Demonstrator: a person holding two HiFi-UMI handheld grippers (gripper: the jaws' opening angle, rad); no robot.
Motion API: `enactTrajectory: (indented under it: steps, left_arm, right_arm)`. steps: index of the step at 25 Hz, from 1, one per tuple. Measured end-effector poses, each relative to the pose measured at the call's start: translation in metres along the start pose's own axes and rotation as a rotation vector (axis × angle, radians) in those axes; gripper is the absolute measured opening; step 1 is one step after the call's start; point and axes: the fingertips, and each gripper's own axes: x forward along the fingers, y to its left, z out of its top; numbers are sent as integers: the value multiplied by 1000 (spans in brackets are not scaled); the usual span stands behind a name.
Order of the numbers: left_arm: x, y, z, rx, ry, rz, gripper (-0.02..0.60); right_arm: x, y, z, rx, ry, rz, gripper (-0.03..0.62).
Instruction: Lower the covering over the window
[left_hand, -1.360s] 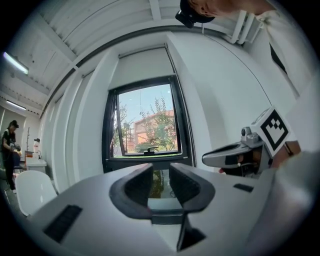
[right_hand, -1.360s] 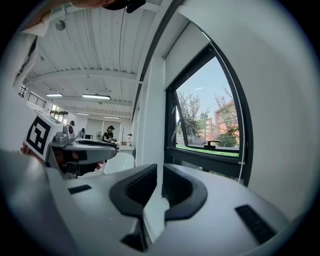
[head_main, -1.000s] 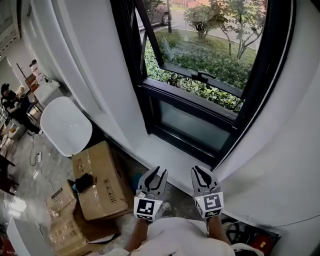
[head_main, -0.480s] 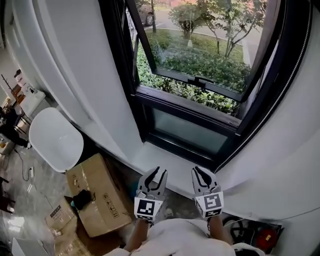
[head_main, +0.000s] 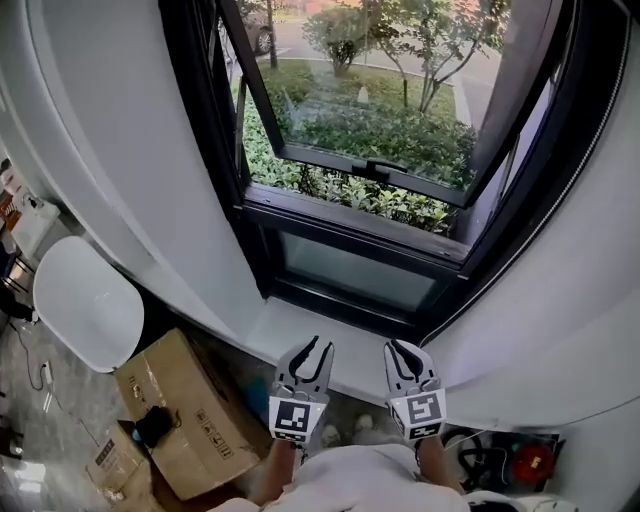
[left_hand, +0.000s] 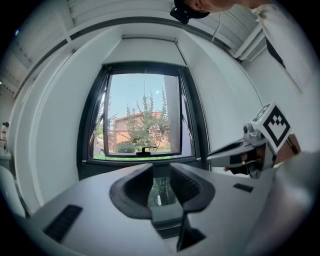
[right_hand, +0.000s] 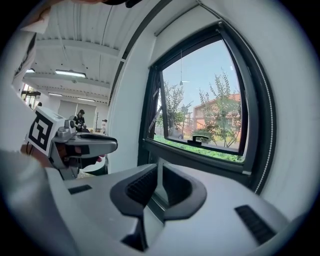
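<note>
Overhead, the head view sets both claws side by side, low in frame, pointing at the white sill (head_main: 300, 335) below the window (head_main: 370, 130).

- Left gripper (head_main: 318, 346): jaws parted, released, gripping nothing.
- Right gripper (head_main: 400, 346): jaws drawn almost together with a thin slit left, also empty.
- Covering: up off the glass, panes bare. Only the left gripper view reaches the window's head, where a pale bar (left_hand: 148, 38) crosses the top of the recess. Cannot tell if that is the rolled covering.
- Bead chain (right_hand: 270, 150): hangs down the frame's right side, sharpest in the right gripper view.
- Sash: tilted outward, handle (head_main: 385, 167) on its lower rail.
- Room: white walls. The floor shows in the head view alone, with a cardboard box (head_main: 185, 410) and a white chair (head_main: 85, 305).
- Right gripper view only: ceiling strip lights (right_hand: 70, 73) and a distant person (right_hand: 80, 119).
</note>
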Motion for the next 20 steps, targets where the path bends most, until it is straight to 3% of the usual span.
enactTrajectory:
  steps: [9, 20]
  left_arm:
    - [48, -22, 3, 17, 7, -61, 107]
    - [105, -40, 12, 19, 3, -78, 106]
  right_arm:
    - [18, -40, 1, 46, -25, -36, 28]
    - [31, -90, 8, 95, -71, -82, 28]
